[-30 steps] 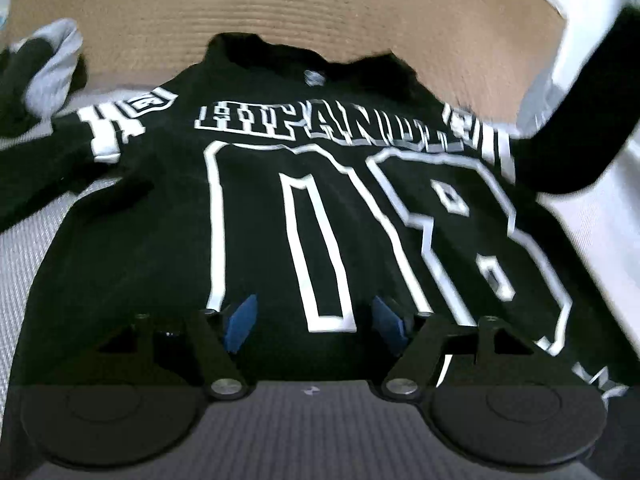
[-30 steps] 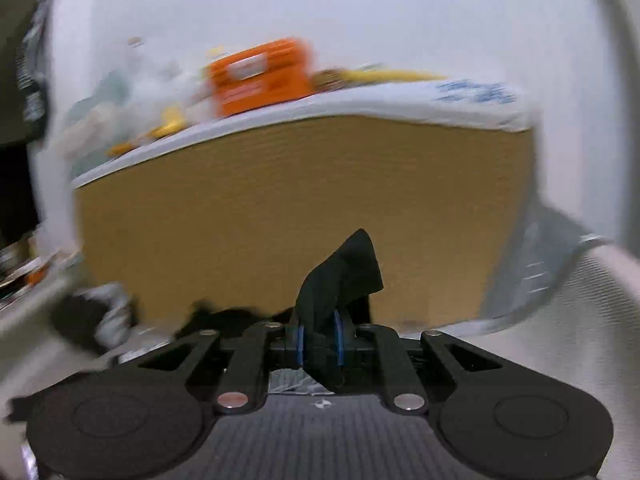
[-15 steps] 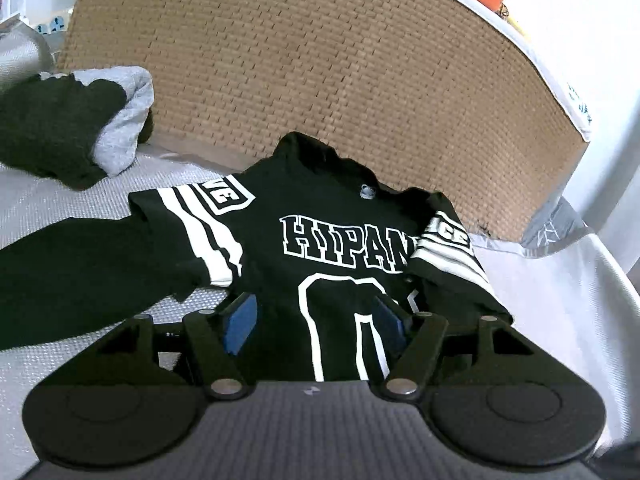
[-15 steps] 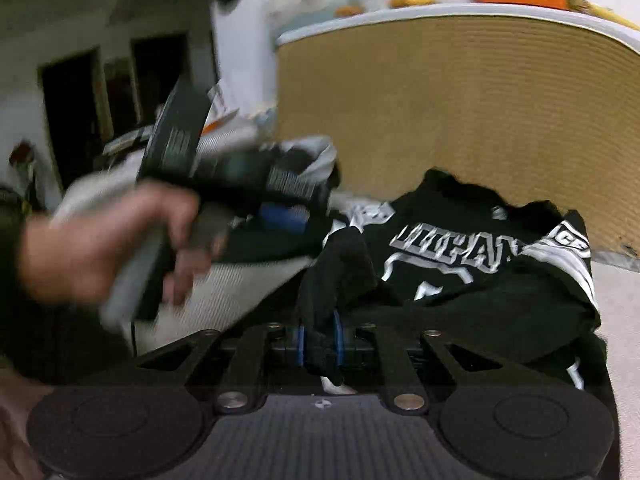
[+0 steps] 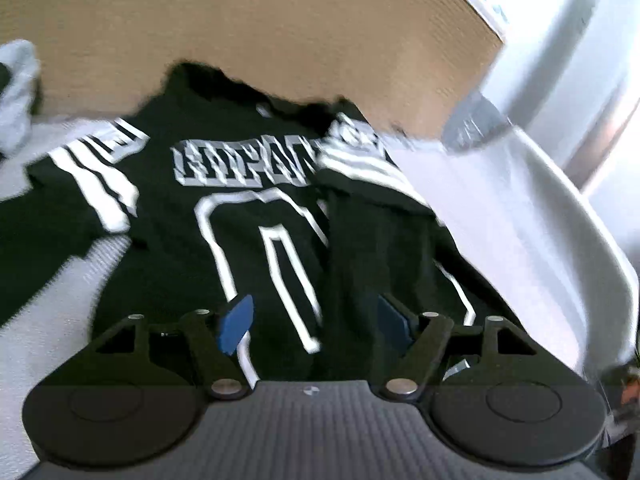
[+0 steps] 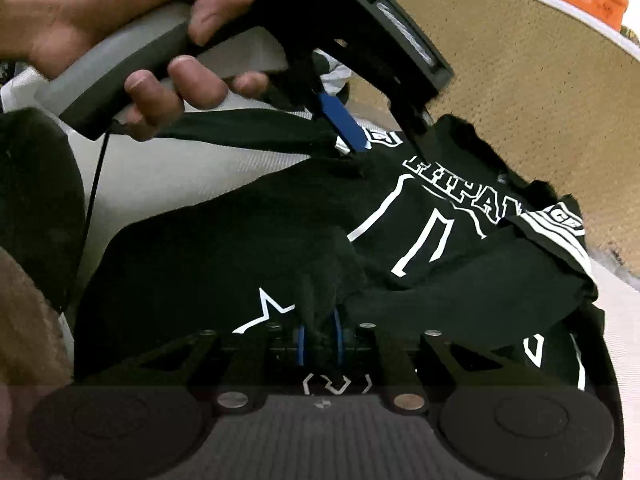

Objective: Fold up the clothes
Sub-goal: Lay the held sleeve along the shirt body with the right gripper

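Hand (image 6: 132, 40) gripping left gripper (image 5: 312, 322) handle, jaws apart above black jersey (image 5: 256, 216), right gripper (image 6: 320, 338) clamped on jersey fabric, right side folded inward.

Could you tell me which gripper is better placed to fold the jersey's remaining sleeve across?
Left, probably: the left gripper is open above the jersey, near the spread sleeve. The right gripper is shut on fabric.
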The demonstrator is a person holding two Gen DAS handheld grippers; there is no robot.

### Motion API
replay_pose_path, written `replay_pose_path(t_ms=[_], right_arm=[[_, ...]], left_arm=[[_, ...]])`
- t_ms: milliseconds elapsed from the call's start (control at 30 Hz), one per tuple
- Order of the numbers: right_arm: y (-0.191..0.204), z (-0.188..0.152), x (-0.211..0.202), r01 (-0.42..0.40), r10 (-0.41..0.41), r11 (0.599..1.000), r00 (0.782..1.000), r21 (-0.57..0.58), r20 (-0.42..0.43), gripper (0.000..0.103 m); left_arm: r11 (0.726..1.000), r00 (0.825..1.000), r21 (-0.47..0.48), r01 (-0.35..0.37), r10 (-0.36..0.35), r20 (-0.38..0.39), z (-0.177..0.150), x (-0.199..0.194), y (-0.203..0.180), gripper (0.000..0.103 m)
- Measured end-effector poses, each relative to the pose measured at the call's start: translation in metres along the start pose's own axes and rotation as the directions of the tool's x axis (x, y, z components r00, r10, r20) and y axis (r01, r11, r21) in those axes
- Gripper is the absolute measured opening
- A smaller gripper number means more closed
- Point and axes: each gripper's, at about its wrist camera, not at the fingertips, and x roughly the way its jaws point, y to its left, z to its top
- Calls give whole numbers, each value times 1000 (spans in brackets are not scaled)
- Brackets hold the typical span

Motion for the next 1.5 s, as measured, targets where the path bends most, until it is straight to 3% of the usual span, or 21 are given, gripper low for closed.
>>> replay_pose_path(t_ms=[167,233,367,433,567,767,933,1133,1200,1367,1500], right_arm=[[18,-8,2,52,-52,996,999,-71,-5,16],[23,-8,-1,55,-55,994,998,-92,10,25],[36,-10,-9,-70,73,988,997,-141,16,29],[39,-12,-13,-94,97,985,995,-143,20,29],[22,-15,-24,-132,135,990,990,-50,48,31],[-38,-20,-39,-16,10,998,996,67,84,32],[-118,-26,-35,145,-158,973,986,181,59,36],[-191,-40,-18,286,-295,928,955,238,4,38],[-208,-42,-11,308,-315,917,949,253,-11,46],[-227,-42,10,310,-310,922,950,233,-36,47],[-237,-44,30,308,-305,926,951,220,-48,46]], left_arm=[[998,995,64,-3,10,-104,-13,19,-10,74],[997,989,80,-13,25,-149,-19,26,-11,74],[991,974,130,-44,71,-216,-29,34,-12,74],[984,964,171,-55,97,-247,-33,35,-14,74],[958,950,280,-61,142,-279,-44,35,-22,74],[923,930,379,-71,198,-309,-54,44,-25,74],[925,940,374,-74,190,-283,-51,43,-27,68],[942,976,324,-84,144,-166,-34,41,-36,68],[949,983,303,-84,128,-129,-27,45,-40,68],[944,992,309,-113,126,-23,-12,57,-61,70],[939,996,334,-85,90,1,-8,74,-86,70]])
